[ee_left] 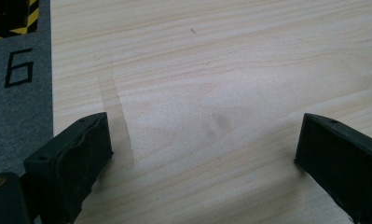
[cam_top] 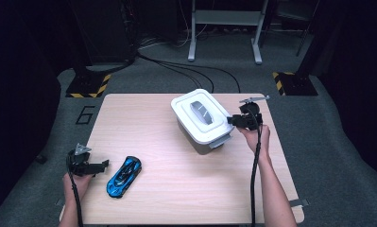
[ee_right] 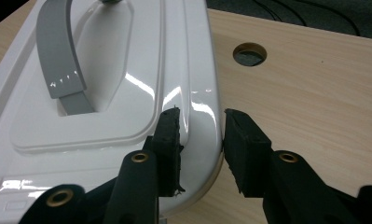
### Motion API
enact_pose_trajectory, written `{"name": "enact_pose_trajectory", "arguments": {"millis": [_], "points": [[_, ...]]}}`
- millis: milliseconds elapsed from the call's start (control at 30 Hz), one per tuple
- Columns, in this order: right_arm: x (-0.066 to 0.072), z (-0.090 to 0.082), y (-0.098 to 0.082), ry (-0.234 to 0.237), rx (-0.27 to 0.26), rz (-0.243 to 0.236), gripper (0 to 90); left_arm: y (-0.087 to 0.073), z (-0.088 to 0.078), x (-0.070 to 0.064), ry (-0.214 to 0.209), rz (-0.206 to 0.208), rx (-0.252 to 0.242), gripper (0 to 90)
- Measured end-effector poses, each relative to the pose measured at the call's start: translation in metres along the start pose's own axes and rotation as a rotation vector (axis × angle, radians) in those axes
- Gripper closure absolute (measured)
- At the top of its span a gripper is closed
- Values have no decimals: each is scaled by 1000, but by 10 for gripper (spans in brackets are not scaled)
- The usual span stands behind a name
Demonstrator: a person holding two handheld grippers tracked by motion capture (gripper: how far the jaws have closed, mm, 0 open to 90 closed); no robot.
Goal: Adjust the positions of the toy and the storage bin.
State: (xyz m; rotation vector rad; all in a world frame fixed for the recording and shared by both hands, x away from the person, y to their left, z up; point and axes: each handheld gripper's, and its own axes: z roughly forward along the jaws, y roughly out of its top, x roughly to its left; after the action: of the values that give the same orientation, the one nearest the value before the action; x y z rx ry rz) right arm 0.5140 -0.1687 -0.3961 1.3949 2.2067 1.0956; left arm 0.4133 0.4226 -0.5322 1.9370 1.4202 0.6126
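Right tool [ee_right: 202, 135] clamps the rim of the glossy white plastic lid [ee_right: 127, 74] on the white rectangular storage box [cam_top: 202, 120], one jaw on top of the lid edge, the other outside it. The grip at the lid's edge, away from the grey arched handle [ee_right: 58, 56], looks meant to pry or lift the lid from one side. The box sits toward the far right of the pale wood-grain surface [cam_top: 176, 189], turned at an angle, with a grey latch [cam_top: 221, 140] at its near end.

Left tool [cam_top: 103, 165] rests at the near left, jaws wide apart with nothing between them, bare wood beneath. A shiny blue toy car [cam_top: 124, 176] lies just beside it, likely waiting to go in the box.

Open room: the surface's middle and near half. Its right edge is near the right hand; a round hole [ee_right: 249, 53] lies beyond the lid.
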Motion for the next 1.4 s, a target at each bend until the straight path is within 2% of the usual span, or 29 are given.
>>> {"name": "enact_pose_trajectory", "arguments": {"millis": [200,267,300,333,367,433,500,700,967,1000,1100,1167,1400], "points": [[23,-1,-6,13,1,-39,644,0,0,0,0,0,1,35],[26,-1,-7,18,-1,-52,641,0,0,0,0,0,0,36],[33,-2,-6,22,15,-55,644,0,0,0,0,0,1,35],[32,-1,-5,20,6,-83,637,0,0,0,-1,-1,0,36],[33,0,-4,19,-3,-82,624,0,0,0,0,1,0,36],[32,1,0,16,-31,-65,614,0,0,0,-1,1,-1,37],[29,4,6,39,-47,-36,609,0,0,0,-1,3,1,37],[24,18,11,51,4,-23,629,0,0,0,-2,3,0,38],[28,13,3,74,-8,-16,638,0,0,0,-2,3,0,38],[30,13,2,79,-11,-33,635,0,0,0,-2,3,0,38],[34,13,1,88,-8,-34,633,0,0,0,-2,3,0,38],[40,13,0,98,-11,-52,630,0,0,0,-2,3,0,38],[60,14,-5,113,-14,-67,615,0,0,0,-2,4,1,39]]}}
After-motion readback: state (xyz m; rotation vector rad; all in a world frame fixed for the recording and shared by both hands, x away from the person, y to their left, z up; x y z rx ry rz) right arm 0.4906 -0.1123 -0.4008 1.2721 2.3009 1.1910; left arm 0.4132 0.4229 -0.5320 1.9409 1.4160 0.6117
